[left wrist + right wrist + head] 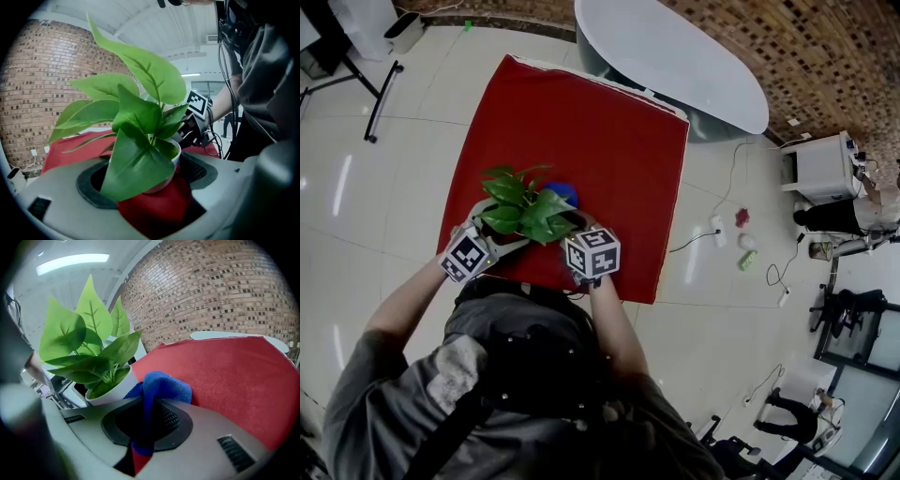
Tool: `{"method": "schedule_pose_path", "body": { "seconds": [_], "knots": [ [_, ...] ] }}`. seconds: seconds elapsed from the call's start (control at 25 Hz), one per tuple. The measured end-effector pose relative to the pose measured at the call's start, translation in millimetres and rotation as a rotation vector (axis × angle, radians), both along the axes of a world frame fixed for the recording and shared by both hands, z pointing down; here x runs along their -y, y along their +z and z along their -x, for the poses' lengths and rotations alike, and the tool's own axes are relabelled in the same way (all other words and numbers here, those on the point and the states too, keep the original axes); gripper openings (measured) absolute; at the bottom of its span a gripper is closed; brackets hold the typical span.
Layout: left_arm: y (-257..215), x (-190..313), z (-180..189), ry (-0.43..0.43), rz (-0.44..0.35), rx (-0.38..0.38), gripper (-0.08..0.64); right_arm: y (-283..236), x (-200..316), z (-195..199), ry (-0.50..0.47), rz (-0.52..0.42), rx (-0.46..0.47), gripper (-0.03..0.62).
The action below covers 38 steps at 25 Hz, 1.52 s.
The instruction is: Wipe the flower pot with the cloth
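Red table point(609, 141): pot point(174, 159) in left claw point(150, 187), beside cloth point(164, 383)

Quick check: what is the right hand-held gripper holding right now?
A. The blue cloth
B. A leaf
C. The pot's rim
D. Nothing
A: in the right gripper view, the right hand-held gripper has its jaws closed on the blue cloth, which bunches up above them next to the white pot.
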<state>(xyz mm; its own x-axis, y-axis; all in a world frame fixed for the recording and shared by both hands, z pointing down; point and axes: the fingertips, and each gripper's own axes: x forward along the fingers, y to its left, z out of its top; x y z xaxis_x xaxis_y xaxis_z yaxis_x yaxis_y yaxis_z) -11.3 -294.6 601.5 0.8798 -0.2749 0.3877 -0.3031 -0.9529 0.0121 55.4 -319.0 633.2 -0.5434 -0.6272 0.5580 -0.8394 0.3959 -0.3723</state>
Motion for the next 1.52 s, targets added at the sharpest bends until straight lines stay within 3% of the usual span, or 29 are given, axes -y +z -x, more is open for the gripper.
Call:
{"method": "schedule_pose_path", "body": {
  "seconds": [0.24, 0.48, 0.76, 0.88, 1.04, 1.2, 1.52],
  "knots": [
    [9.8, -3.3, 19.4, -0.124, 0.016, 0.018, 0.446, -4.9, -6.4, 1.9, 0.015, -0.021, 0.030, 0.057],
    [9.9, -23.8, 21.9, -0.274, 0.104, -0.021, 0.446, -7.7, -22.0, 3.3, -0.031, -0.017, 0.055, 0.057],
    [-3.9, 5.7, 11.3, -0.458, 0.015, -0.045, 0.451, -7.5, -29.6, 25.2, -0.143, -0.013, 0.070, 0.057],
    [-6.5, 11.0, 10.3, -0.492, -0.023, -0.028, 0.452, -7.9, -32.4, 27.0, -0.157, -0.013, 0.074, 0.057],
    [-3.3, 9.9, 12.5, -0.458, -0.038, -0.032, 0.454, -10.4, -29.5, 16.8, -0.110, -0.030, 0.084, 0.057],
    [-1.9, 7.1, 7.7, -0.365, -0.028, -0.039, 0.454, -32.0, -21.2, -13.1, -0.061, -0.061, 0.116, 0.057],
    [-2.7, -2.2, -3.4, -0.131, 0.033, -0.085, 0.448, -50.1, -7.3, 6.0, -0.233, -0.051, 0.245, 0.057]
  ]
}}
